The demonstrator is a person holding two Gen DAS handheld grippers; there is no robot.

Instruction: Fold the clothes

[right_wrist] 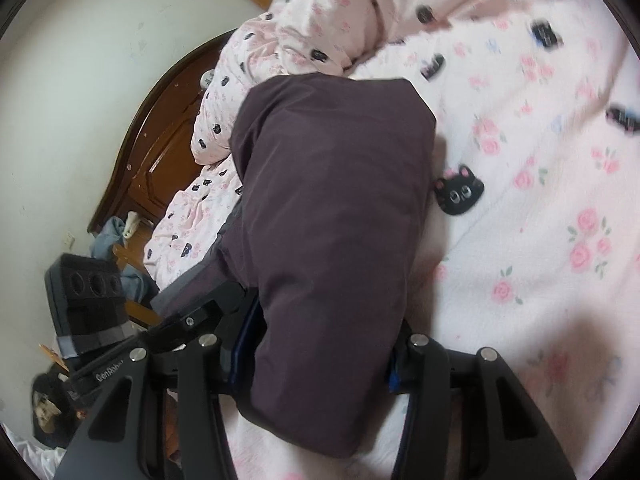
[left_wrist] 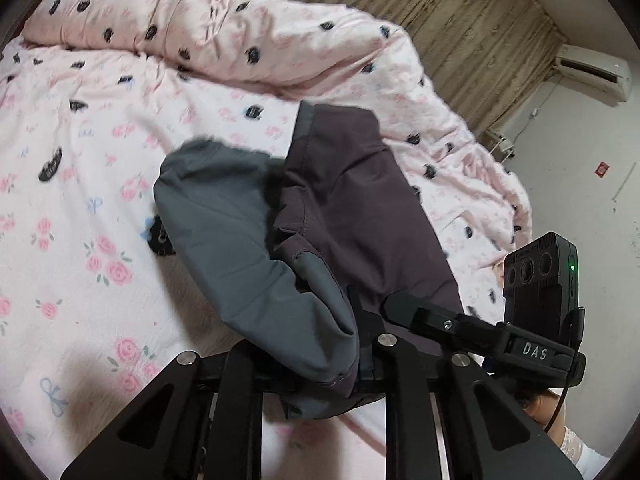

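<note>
Garment (left_wrist: 352,200) — both grippers' fingers clamp it

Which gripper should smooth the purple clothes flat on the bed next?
Probably the left gripper: the grey lining is still bunched on its side. The right gripper's side of the purple garment already looks smooth.

Bunched quilt (left_wrist: 248,28) beyond; sheet (left_wrist: 80,200) open

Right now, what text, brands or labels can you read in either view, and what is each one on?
"DAS": white letters on the right gripper body, seen in the left wrist view.
"GenRobot": white letters on the left gripper body, last letters unclear.
Small print on the top edge of the black camera module: too small to read.
Red sign on the wall: too blurred to read.
</note>
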